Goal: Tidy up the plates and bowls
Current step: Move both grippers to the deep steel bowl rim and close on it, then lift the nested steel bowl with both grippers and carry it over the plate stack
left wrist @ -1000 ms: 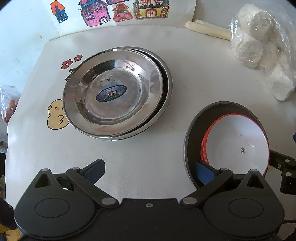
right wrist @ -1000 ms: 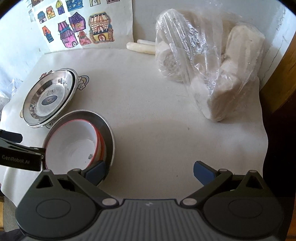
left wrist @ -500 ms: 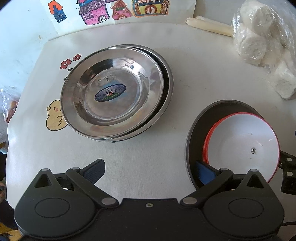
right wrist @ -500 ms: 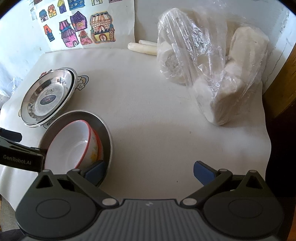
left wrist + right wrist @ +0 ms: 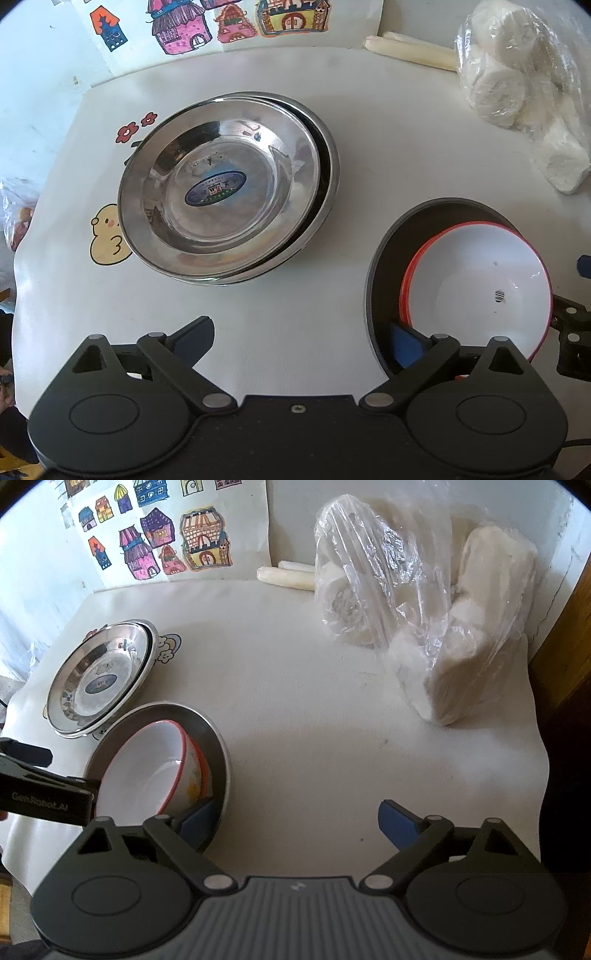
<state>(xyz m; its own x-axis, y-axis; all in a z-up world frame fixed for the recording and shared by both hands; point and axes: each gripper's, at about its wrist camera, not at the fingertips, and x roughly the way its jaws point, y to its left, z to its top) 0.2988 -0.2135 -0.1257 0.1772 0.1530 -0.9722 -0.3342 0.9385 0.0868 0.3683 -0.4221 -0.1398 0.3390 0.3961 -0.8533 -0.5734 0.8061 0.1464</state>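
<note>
Left wrist view: the left gripper (image 5: 301, 338) has its jaws spread wide and holds nothing. Its left finger hangs over bare tablecloth (image 5: 354, 177). Its right finger (image 5: 402, 343) sits low inside the near rim of the dark pan (image 5: 384, 251), just beside the white bowl (image 5: 484, 291); contact cannot be confirmed. The bowl, red-rimmed, lies tilted in the pan, with further red rims showing beneath its left edge. Ahead and to the left, well clear of the jaws, two steel plates (image 5: 225, 184) sit stacked, the upper one shifted left. A bag of white rolls (image 5: 517, 85) stands at the far right, with pale sticks (image 5: 410, 51) beside it. Part of the other gripper shows at the right edge behind the bowl.

Right wrist view: the right gripper (image 5: 299, 821) is likewise spread wide and empty. Its left finger (image 5: 199, 818) lies over the near rim of the pan (image 5: 218, 746); its right finger is over bare cloth. The bowl (image 5: 147, 768) leans in the pan, opening toward the left. The left gripper's body crosses the left edge, overlapping the bowl's rim. The plates (image 5: 99, 679) lie beyond the pan. The bag (image 5: 424, 609) stands far right, well apart.
</note>
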